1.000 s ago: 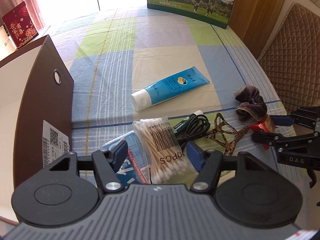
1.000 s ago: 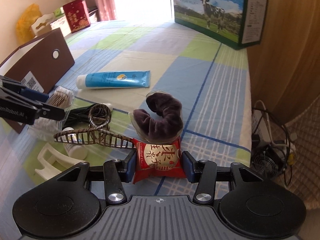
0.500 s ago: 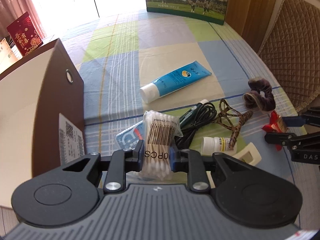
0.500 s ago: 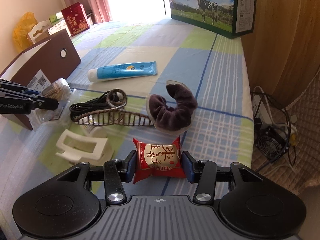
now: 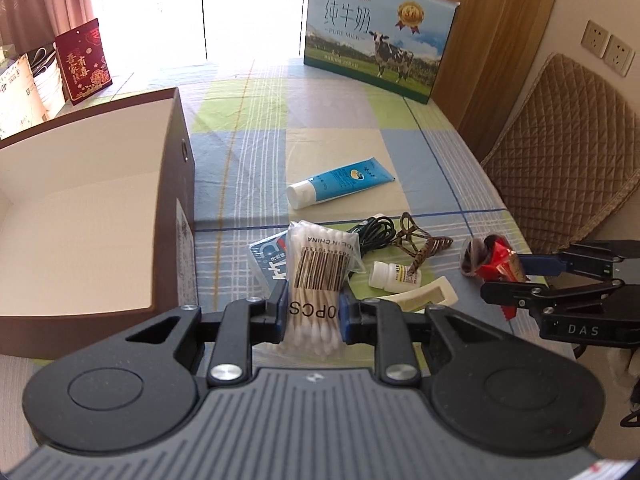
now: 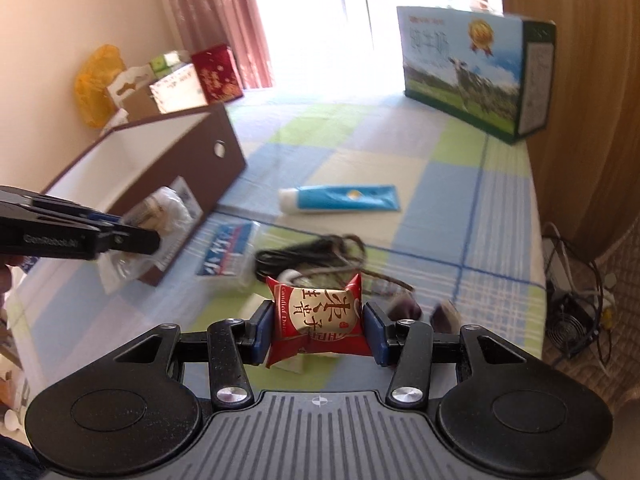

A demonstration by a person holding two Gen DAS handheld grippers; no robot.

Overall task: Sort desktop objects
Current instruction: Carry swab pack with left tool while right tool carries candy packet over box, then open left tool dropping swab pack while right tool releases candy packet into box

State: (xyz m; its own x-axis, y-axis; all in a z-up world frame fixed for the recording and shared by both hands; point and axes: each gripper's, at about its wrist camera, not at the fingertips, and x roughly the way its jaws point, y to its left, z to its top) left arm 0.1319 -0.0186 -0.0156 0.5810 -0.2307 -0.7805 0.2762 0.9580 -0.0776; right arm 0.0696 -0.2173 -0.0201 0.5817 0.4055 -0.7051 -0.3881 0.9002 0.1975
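A home, checked cloth (image 5: 256, 120) on the table, pink curtains (image 6: 208, 12), padded chair (image 5: 560, 152), wall plugs (image 5: 606, 46)

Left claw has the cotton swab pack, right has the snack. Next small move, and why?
Probably carry the left claw leftward over the open brown box. It is shut on the cotton swab pack, lifted off the tablecloth, and the box beside it shows nothing inside. The right claw, shut on the red snack packet, can follow.

a milk carton box (image 5: 380, 40) stands at the table's far end — a quilted chair (image 5: 560, 152) beside it.
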